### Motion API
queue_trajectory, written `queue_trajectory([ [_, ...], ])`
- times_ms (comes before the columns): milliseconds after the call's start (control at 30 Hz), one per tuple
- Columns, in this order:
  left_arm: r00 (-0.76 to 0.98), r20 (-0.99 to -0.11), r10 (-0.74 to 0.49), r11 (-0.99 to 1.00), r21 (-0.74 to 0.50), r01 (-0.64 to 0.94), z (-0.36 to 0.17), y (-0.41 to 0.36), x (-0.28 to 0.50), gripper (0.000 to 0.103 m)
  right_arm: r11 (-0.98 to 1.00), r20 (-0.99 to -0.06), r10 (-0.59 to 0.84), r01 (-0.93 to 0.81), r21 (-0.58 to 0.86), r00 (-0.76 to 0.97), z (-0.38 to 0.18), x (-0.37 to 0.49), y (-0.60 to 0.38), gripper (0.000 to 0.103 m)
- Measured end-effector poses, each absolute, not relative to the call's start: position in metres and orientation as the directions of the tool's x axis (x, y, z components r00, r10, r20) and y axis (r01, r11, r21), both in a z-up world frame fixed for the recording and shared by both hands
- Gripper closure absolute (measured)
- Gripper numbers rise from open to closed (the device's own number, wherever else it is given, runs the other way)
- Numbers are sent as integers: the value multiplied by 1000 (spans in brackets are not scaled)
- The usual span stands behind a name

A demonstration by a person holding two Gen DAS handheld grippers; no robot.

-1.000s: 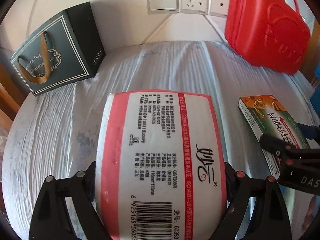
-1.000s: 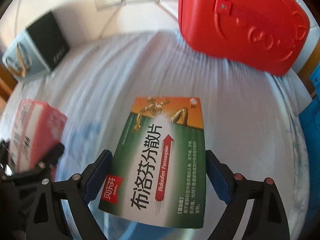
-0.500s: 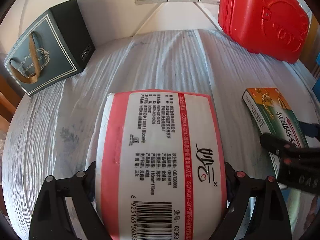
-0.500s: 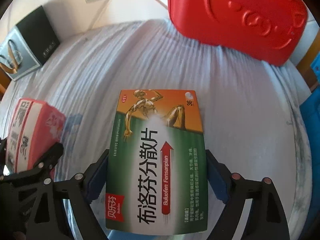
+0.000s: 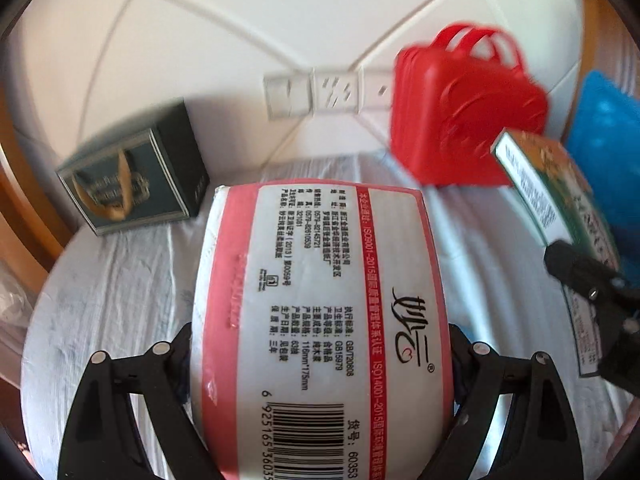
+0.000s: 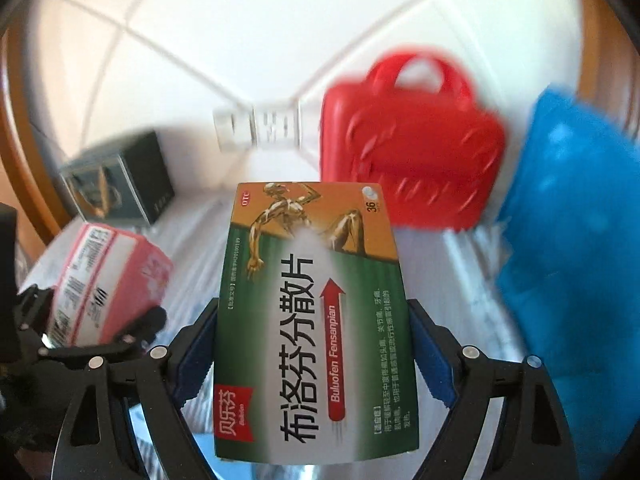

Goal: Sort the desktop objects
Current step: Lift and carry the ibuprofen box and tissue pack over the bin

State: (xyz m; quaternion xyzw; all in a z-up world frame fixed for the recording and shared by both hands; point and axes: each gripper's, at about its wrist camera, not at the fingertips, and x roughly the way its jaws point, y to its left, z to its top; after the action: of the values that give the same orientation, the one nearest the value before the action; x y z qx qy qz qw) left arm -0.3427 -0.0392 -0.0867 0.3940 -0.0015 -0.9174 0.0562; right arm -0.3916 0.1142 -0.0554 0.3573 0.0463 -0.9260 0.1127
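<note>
tissue pack (image 5: 320,320) clamped in left tongs (image 5: 320,344); medicine box (image 6: 316,320) clamped in right tongs (image 6: 316,344); red case (image 6: 408,168) closed.

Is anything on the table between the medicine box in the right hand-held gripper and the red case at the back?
Nothing visible. The medicine box is held in the right hand-held gripper, and only bare tablecloth shows between it and the red case. The tissue pack sits off to the left.
</note>
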Motion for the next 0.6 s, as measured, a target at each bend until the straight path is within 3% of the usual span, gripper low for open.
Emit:
queue_trajectory([
  [267,-804,-594,-19,-999,43,-9,1,20,-271,13,-990,-501,-100,135,-35,-860,39,-283,168,16],
  [600,-850,-483,210,-965,38,-260,64,149,-221,13,-993,-385,117,-118,-22,-916,91,-184,291,16],
])
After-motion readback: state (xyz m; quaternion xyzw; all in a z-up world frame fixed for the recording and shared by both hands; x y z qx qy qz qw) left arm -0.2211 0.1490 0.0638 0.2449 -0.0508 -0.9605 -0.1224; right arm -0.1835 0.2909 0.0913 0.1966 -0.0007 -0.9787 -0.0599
